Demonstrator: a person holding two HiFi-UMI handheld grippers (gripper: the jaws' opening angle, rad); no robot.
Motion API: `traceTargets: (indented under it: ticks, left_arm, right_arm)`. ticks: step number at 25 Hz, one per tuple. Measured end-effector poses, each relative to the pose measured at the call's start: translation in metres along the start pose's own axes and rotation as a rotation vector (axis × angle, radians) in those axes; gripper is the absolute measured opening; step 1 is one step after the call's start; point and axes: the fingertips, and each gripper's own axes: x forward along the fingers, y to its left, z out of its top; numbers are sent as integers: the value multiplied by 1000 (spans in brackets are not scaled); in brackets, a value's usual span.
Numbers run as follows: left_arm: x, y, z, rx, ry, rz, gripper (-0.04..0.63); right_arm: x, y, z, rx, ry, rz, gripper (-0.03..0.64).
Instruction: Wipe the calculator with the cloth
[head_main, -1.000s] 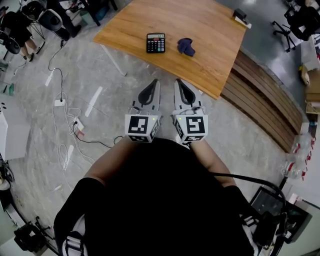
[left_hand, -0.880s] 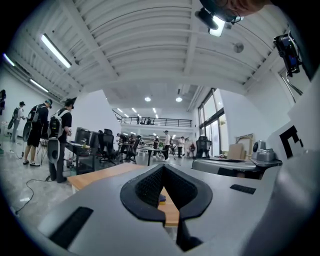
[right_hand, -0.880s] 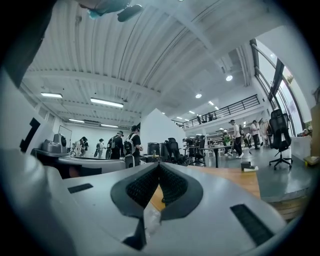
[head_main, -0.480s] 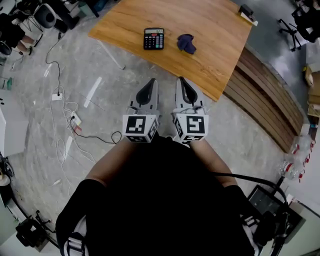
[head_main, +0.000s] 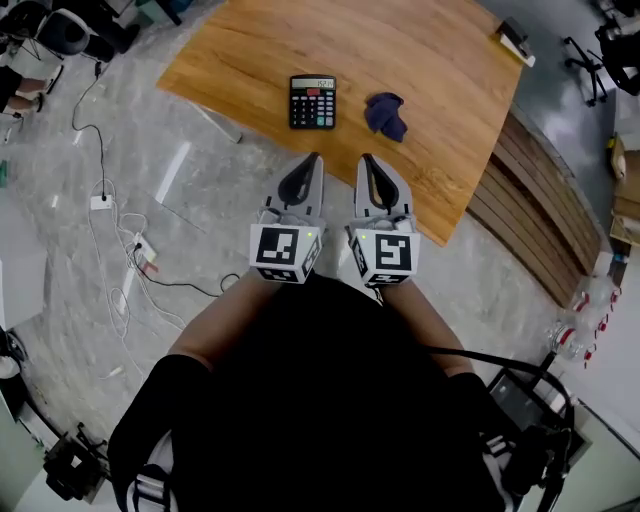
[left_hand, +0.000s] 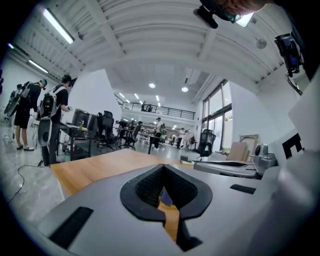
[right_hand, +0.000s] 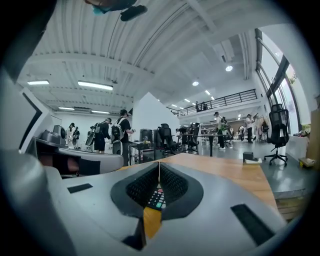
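Observation:
A black calculator lies on the wooden table near its front edge. A crumpled dark blue cloth sits just to its right. My left gripper and right gripper are side by side, shut and empty, with their tips over the table's near edge, short of both things. Through the right gripper's closed jaws the calculator shows. In the left gripper view a bit of the blue cloth shows between the jaw tips.
A small black and white device lies at the table's far right corner. Cables and a power strip trail on the floor at left. Wooden steps run along the table's right side. People and office chairs stand in the hall beyond.
The table, calculator and cloth have come closer and lower in the head view. Both grippers' tips have come from over the floor to the table's near edge. The jaws stay shut.

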Motion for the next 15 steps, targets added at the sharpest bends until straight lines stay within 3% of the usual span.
traceTargets:
  ticks: [8,15]
  left_arm:
    - [86,72,-14,-27,117,-45,6]
    - [123,118,-25,-60,187,-86,6]
  right_arm:
    - [115,-7,-11,5,97,-3,15]
    - [169,-13,-32,38,196,-46,15]
